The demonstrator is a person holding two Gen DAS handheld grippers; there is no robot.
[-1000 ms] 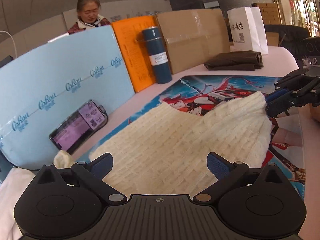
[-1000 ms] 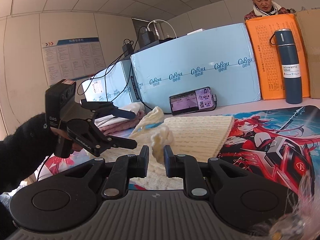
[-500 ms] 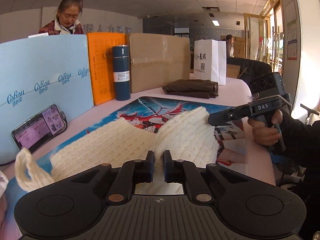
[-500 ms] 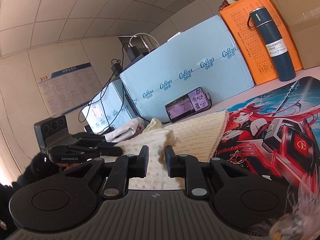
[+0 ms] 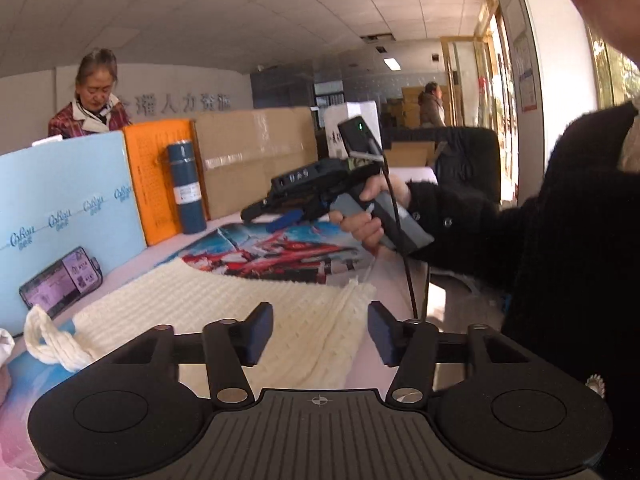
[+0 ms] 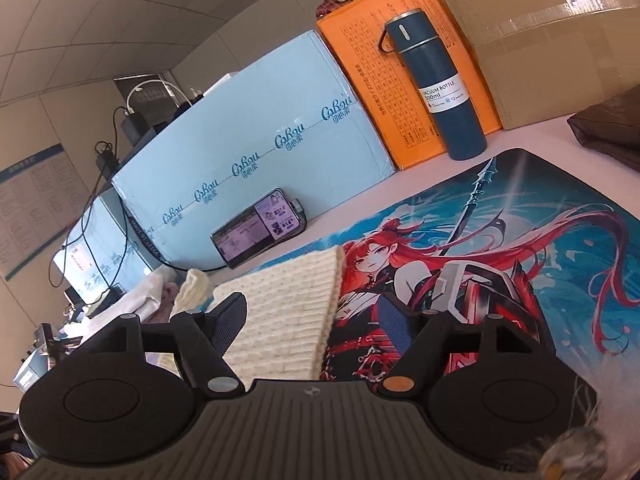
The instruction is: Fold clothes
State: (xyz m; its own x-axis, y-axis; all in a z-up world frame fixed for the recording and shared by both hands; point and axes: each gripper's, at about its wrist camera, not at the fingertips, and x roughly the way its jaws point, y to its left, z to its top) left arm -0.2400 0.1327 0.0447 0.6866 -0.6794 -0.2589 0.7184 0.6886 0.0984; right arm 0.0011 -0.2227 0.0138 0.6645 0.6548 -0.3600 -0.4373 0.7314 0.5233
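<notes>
Sweater (image 5: 224, 312) lies folded on mat (image 6: 540, 240); both tools, left (image 5: 320, 330) and right (image 6: 316, 320), opening, gripping nothing.

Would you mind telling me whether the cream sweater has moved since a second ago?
Yes. The cream sweater has been folded back off the printed mat, now exposing the red-haired figure.

I count one cream knitted sweater (image 5: 208, 304) lying on one printed mat (image 6: 520, 240). Two grippers are mine: the left gripper (image 5: 320, 330) at the bottom of its own view and the right gripper (image 6: 312, 320) at the bottom of its own. At the back stand one blue bottle (image 6: 440, 88), one orange box (image 6: 376, 76), one light blue box (image 6: 260, 132), and one phone (image 6: 258, 232) leaning there. One dark folded garment (image 6: 608, 124) sits at the right edge. Two other people (image 5: 94, 100) are in the room.
</notes>
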